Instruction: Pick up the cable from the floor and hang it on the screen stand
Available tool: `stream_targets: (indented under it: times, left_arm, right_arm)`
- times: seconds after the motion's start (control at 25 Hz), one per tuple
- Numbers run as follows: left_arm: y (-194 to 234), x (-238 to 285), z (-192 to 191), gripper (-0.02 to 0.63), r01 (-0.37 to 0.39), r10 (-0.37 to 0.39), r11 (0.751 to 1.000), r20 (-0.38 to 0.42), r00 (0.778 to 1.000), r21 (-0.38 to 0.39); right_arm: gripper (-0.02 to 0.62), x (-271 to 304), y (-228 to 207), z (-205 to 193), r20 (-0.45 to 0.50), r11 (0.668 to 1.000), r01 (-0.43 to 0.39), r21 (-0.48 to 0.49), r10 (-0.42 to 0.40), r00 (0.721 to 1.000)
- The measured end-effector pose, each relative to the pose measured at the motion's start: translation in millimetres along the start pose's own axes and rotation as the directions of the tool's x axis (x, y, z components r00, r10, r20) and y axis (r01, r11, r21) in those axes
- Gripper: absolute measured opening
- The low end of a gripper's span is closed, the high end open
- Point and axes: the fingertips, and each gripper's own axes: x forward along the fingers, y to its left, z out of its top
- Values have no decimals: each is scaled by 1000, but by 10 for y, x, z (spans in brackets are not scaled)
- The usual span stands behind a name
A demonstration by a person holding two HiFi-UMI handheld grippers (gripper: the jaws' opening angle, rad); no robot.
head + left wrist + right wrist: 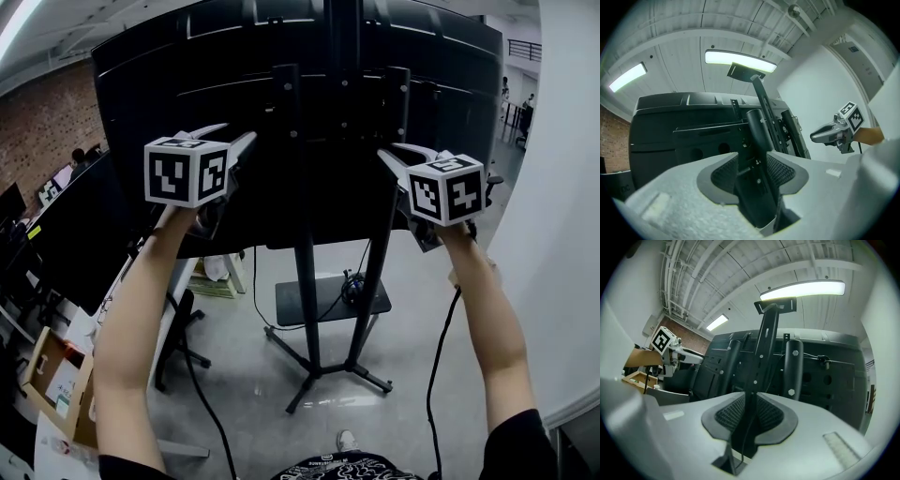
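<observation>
The big black screen (187, 84), seen from behind, sits on its black twin-post metal stand (307, 281), and both grippers are up by the top of those posts — the hanging step, by my reading. The left gripper (234, 137) is spread wide and grips nothing, with the left post showing through its gap. The right gripper (387, 156) is pressed nearly together on a thin black cable (749, 437) that runs down between its pads, near the right post. Next, I judge, the cable must be looped over a bracket or post top before the pinch opens — with little slack, or it may slide off to the floor.
</observation>
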Motion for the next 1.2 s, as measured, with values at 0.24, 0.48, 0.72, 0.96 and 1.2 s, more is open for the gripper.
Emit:
stream_targets:
  times: [0.24, 0.48, 0.72, 0.96, 1.2]
  left_arm:
    - [-330, -196, -315, 198, 54, -52, 997, 39, 998, -52]
    - [-735, -420, -662, 196, 112, -107, 989, 55, 993, -94]
    - [-1167, -685, -956, 185, 155, -146, 979, 77, 986, -133]
    - [-1504, -939, -1229, 133, 158, -139, 965, 103, 985, -209]
    - [-1793, -1048, -1490, 0, 144, -124, 956, 92, 988, -258]
  right_arm:
    - [67, -166, 430, -175, 35, 999, -2, 54, 0, 999]
    - [50, -377, 864, -340, 55, 997, 6, 78, -10, 998]
    - [15, -579, 1274, -562, 68, 995, 23, 101, -30, 997]
    - [6, -762, 1614, -856, 63, 986, 33, 163, -44, 997]
    - [6, -857, 1834, -1025, 66, 981, 40, 192, -54, 996]
